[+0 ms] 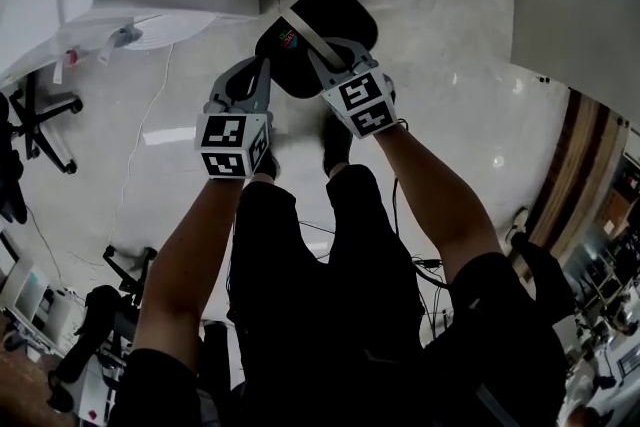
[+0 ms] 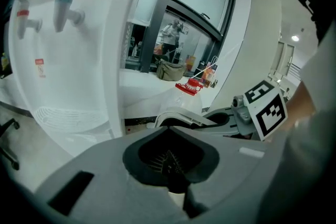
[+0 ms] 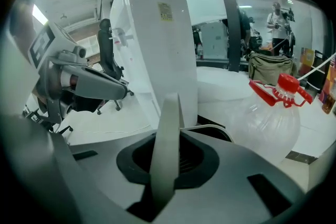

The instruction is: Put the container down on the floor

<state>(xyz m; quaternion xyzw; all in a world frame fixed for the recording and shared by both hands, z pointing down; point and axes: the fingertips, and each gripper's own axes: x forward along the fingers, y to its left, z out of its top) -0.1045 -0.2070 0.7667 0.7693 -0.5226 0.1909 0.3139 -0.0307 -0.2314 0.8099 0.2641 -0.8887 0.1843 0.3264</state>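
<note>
Two grippers hold the bin [image 1: 335,15] above the floor [image 1: 450,65]; left gripper [image 1: 262,65] jaws pinch its rim [image 1: 272,43]; right gripper [image 1: 325,55] jaws clamp its handle [image 3: 165,139].

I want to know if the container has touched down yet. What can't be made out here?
- Gap beneath the container: the head view looks down on it, so its own body hides its base and the floor below.
- Whether it holds anything: the head view shows only black; the left gripper and right gripper block their own views.
- Container's label: head view, too small to read.
</note>
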